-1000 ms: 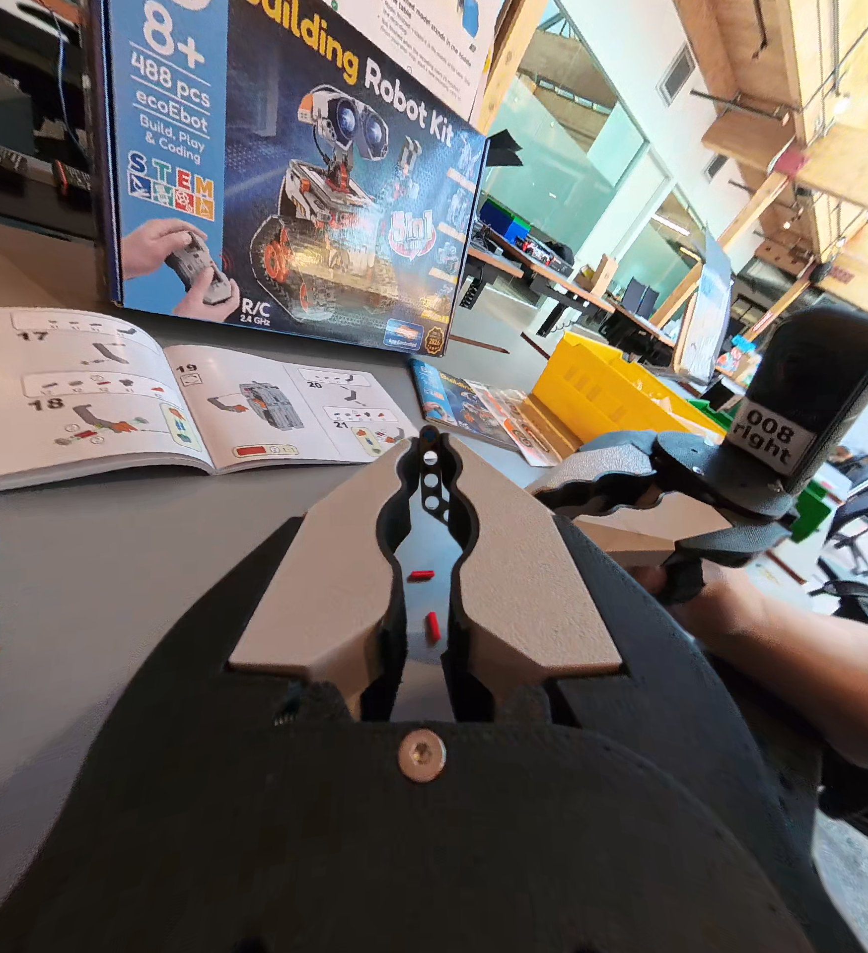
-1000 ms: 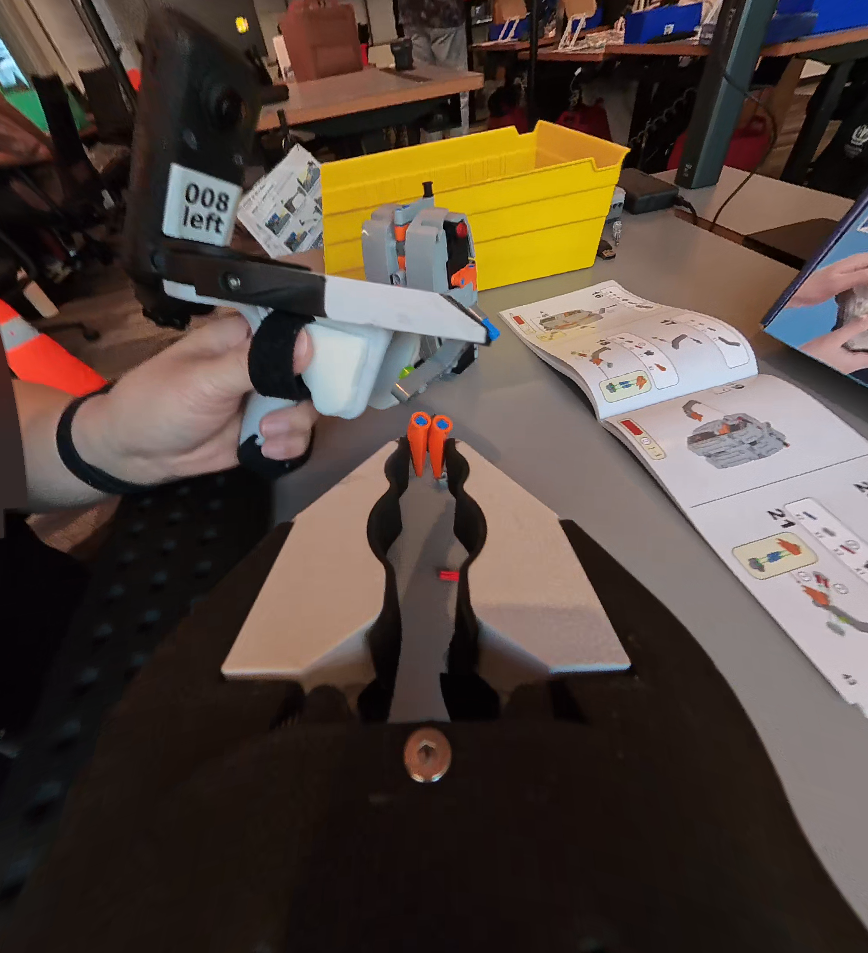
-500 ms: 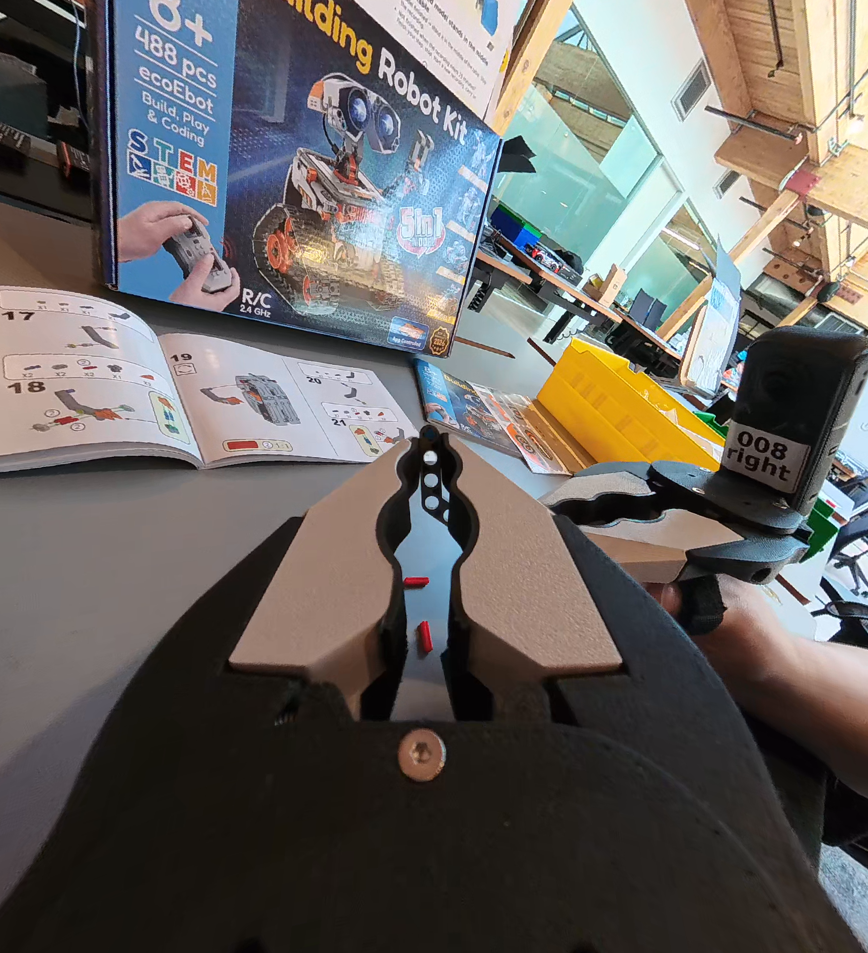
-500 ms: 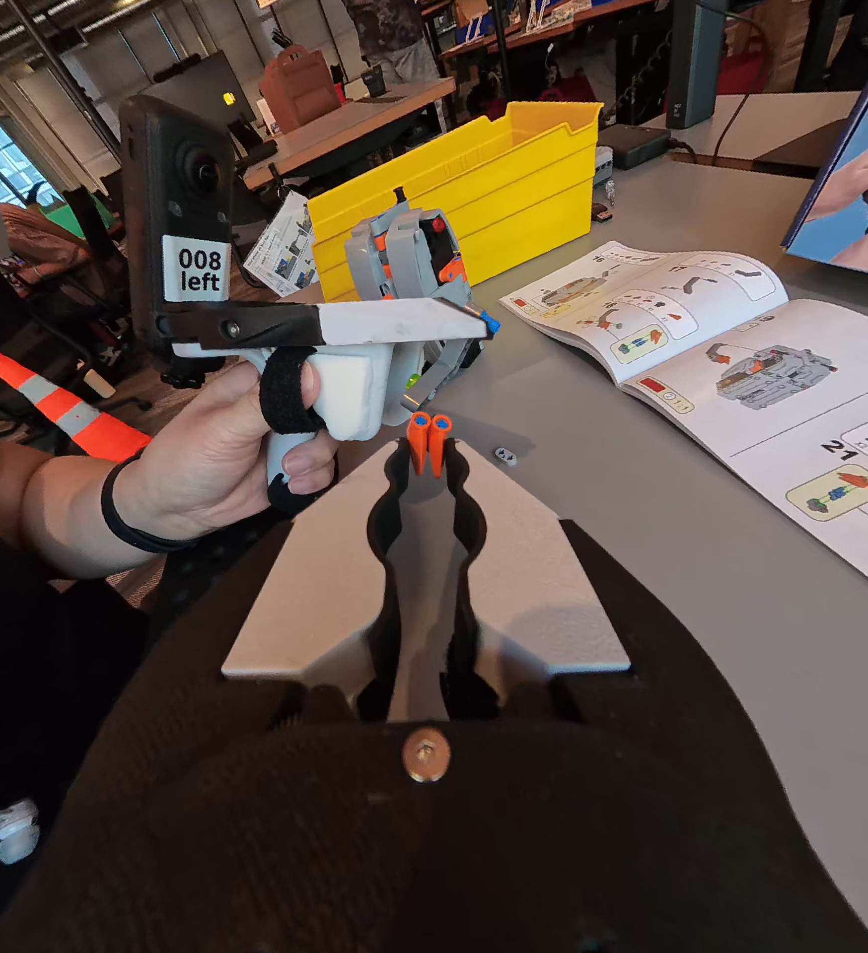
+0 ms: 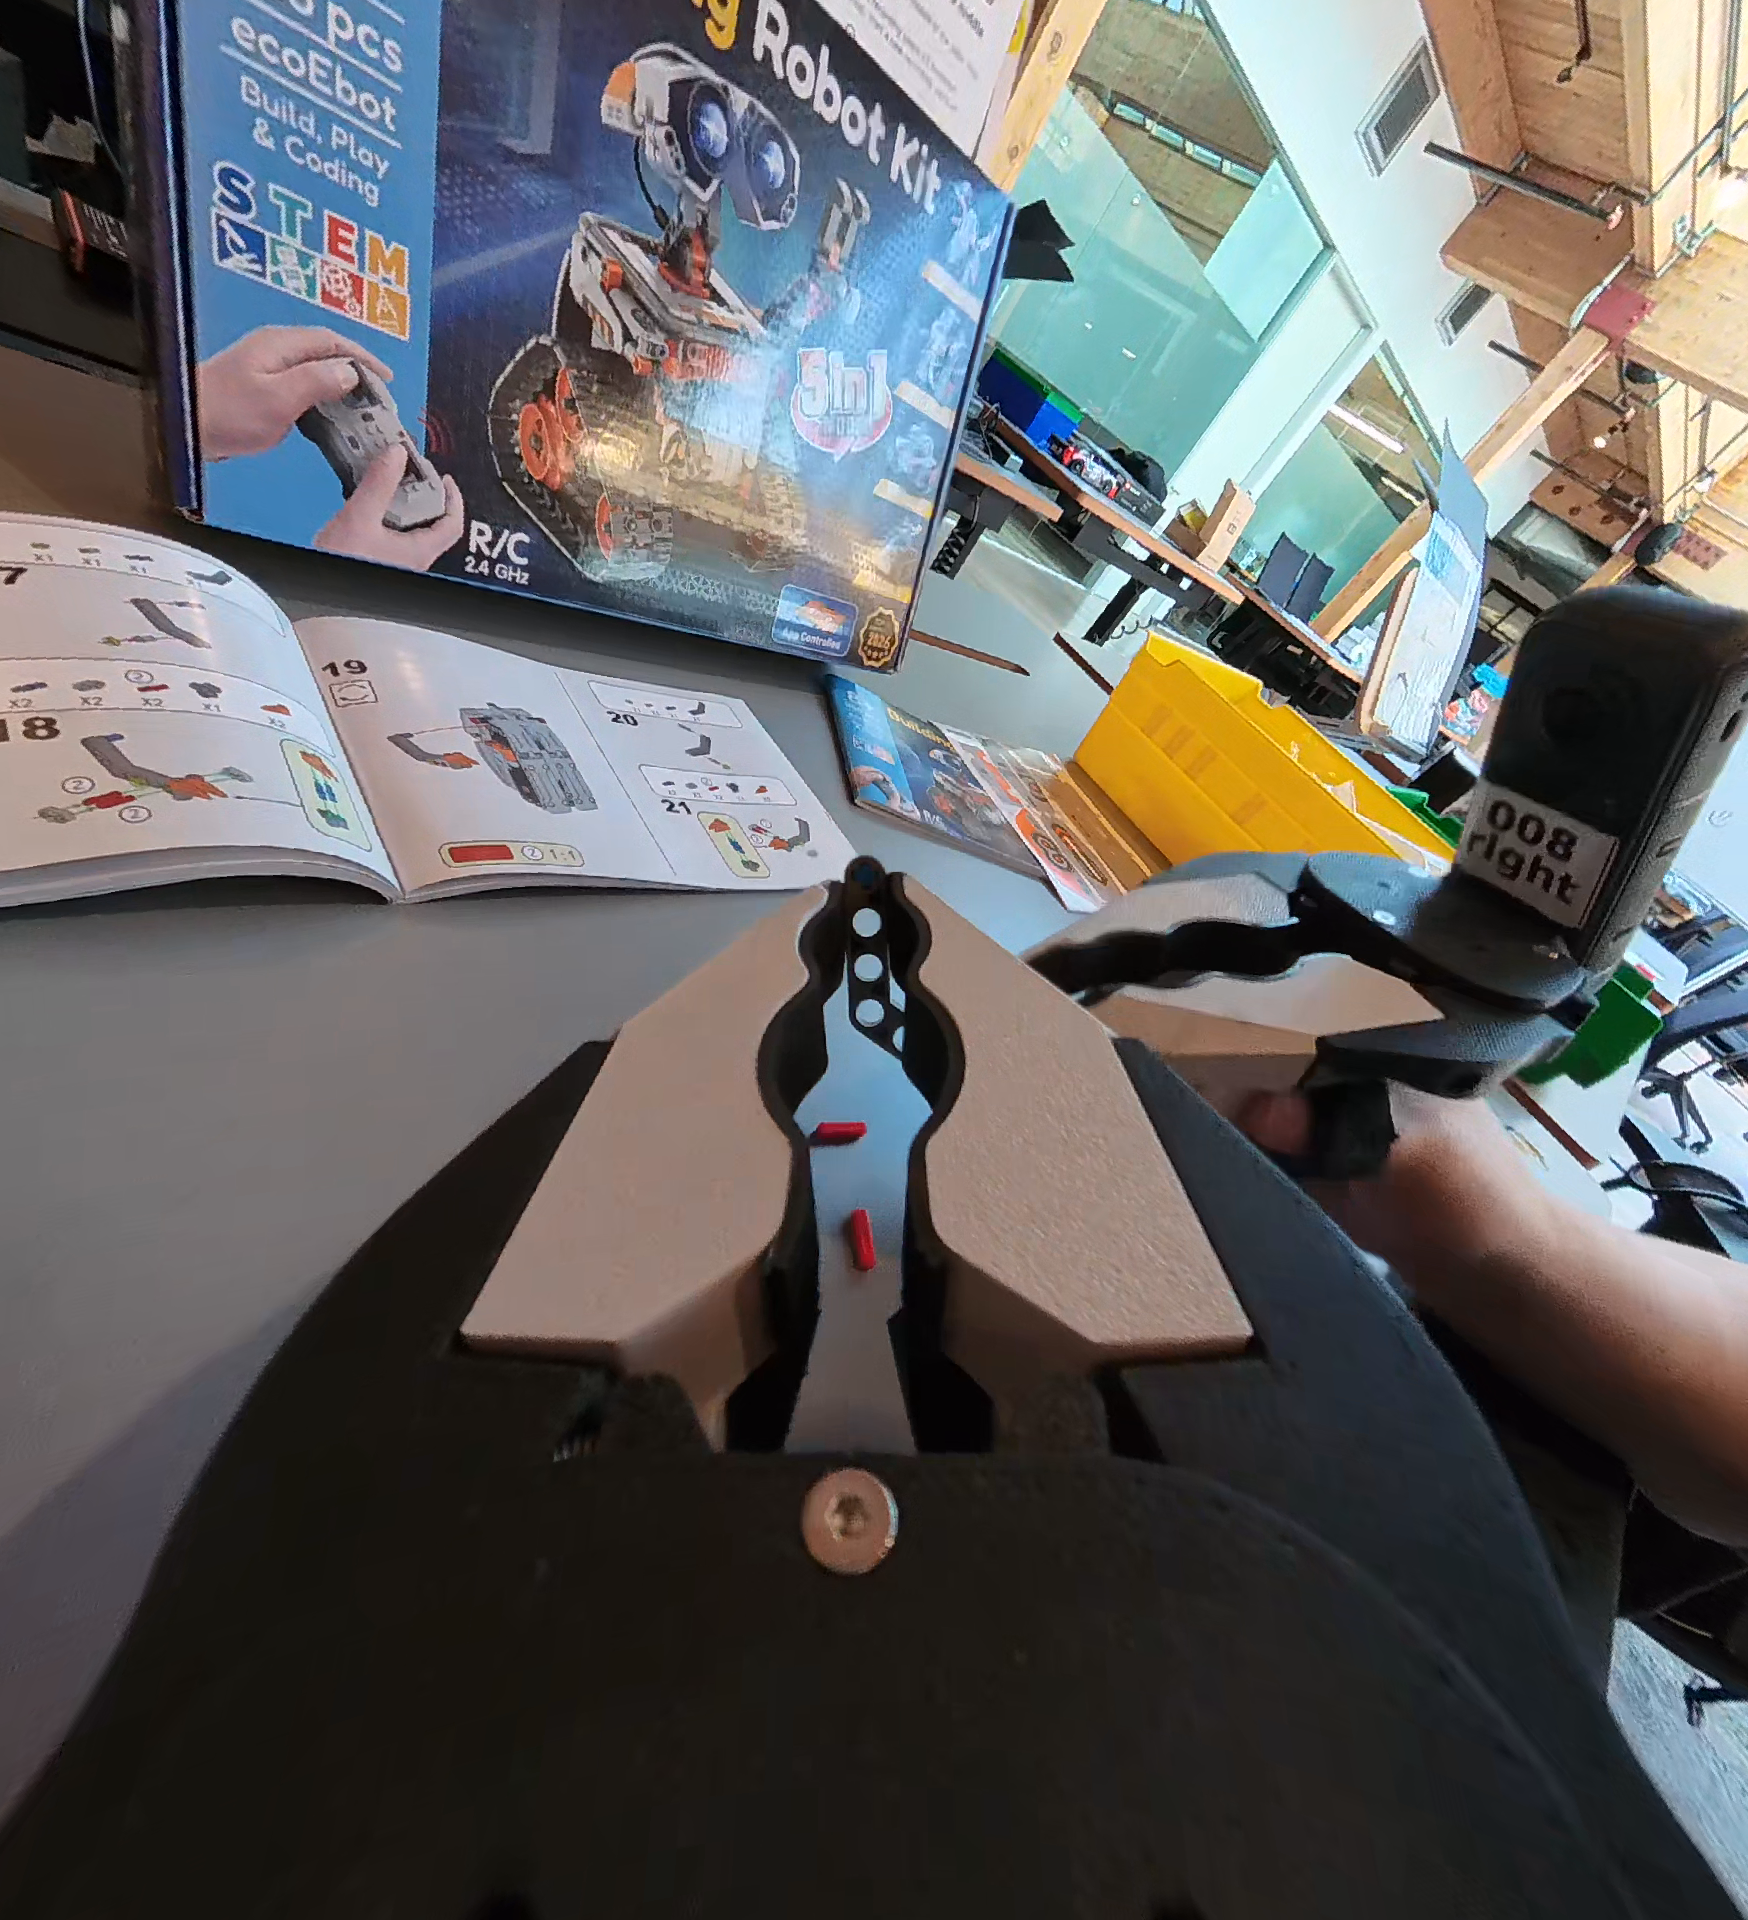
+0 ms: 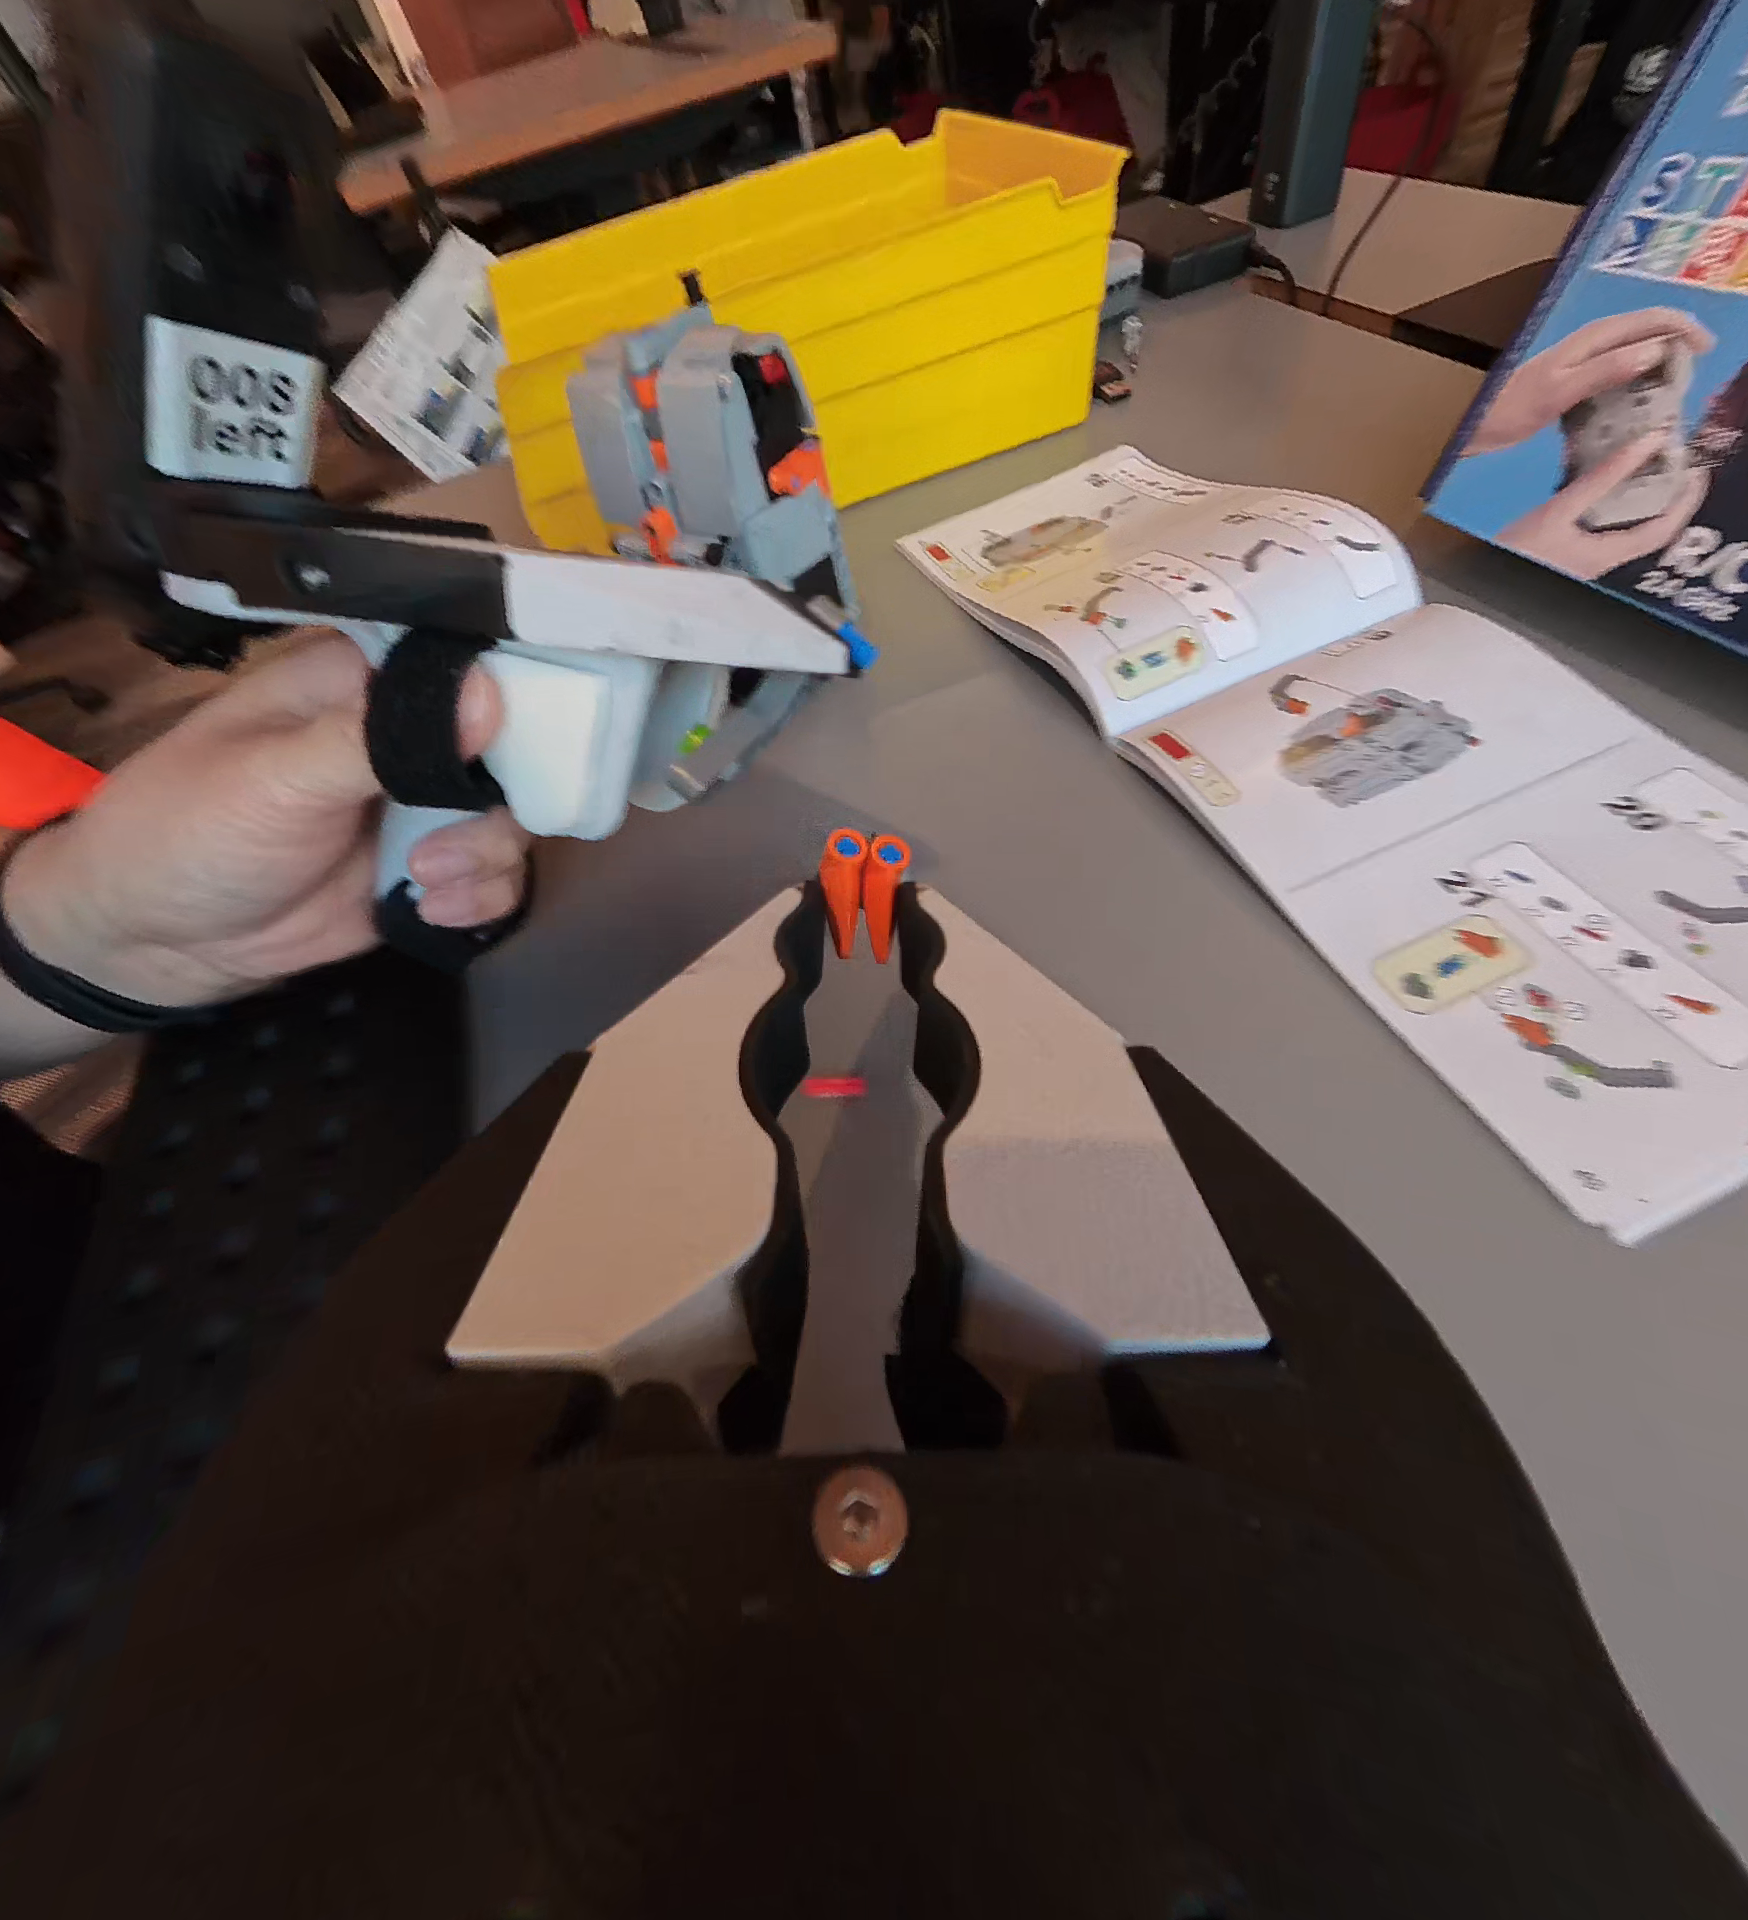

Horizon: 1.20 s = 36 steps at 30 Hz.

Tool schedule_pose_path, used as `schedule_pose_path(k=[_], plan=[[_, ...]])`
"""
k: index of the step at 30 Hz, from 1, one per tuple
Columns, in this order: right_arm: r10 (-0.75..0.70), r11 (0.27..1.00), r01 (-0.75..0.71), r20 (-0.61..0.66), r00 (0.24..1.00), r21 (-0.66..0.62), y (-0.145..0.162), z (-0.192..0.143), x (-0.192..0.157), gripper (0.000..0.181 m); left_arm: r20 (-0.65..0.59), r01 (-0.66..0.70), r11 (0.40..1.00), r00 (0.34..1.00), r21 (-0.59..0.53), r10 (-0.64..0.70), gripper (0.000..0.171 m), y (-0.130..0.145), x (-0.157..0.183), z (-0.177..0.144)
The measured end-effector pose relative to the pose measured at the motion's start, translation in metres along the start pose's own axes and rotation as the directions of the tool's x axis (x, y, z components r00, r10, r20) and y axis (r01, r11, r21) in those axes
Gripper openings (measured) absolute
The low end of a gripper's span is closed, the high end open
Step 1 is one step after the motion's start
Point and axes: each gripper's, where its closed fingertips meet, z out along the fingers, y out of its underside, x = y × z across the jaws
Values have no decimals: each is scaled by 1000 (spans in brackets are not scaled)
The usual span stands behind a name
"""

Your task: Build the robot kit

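My left gripper (image 5: 865,894) is shut on a black perforated beam (image 5: 868,971) with a blue pin at its tip, held above the grey table (image 5: 226,1039). It shows from the side in the right wrist view (image 6: 844,649), blue pin at the tip. My right gripper (image 6: 862,894) is shut on an orange two-pronged piece (image 6: 862,888) with blue pins in its ends. It also shows at the right of the left wrist view (image 5: 1078,945). Small red pins (image 5: 839,1130) lie on the table below the fingers. A grey and orange brick assembly (image 6: 714,488) stands behind the left gripper.
An open instruction booklet (image 5: 330,748) lies ahead, also in the right wrist view (image 6: 1369,769). The blue kit box (image 5: 579,312) stands behind it. A yellow bin (image 6: 828,281) sits at the table's far side. A folded leaflet (image 5: 953,769) lies by the bin. Spacing between my two grippers at the tips: around 5 cm.
Both grippers have shifted a little, still shut on their parts. In the right wrist view the left gripper and assembly appear larger and nearer; the view is blurred by motion.
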Motion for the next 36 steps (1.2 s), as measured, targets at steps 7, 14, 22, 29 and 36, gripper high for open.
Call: schedule_pose_path(k=[7, 14, 22, 29, 36], plan=[[-28, 998, 23, -75, 997, -62, 11, -7, 34, 13, -17, 19, 998, 1000, -56, -20, 5, 8, -4, 1], [-29, 993, 20, -75, 997, -120, 25, -1, 40, 13, -47, -107, 993, 993, -55, 104, 5, -19, -3, -7], [-43, 988, 17, -160, 986, -155, 35, -3, 63, 13, 41, -299, 932, 954, 207, 297, 5, -160, -17, -78], [-38, 991, 8, -232, 972, -133, 34, -3, 84, 13, 50, -388, 872, 919, 297, 392, 5, -284, -30, -93], [-31, 997, 8, -321, 947, -73, 24, -4, 98, 14, 56, -385, 852, 919, 355, 391, 5, -314, -47, -104]])
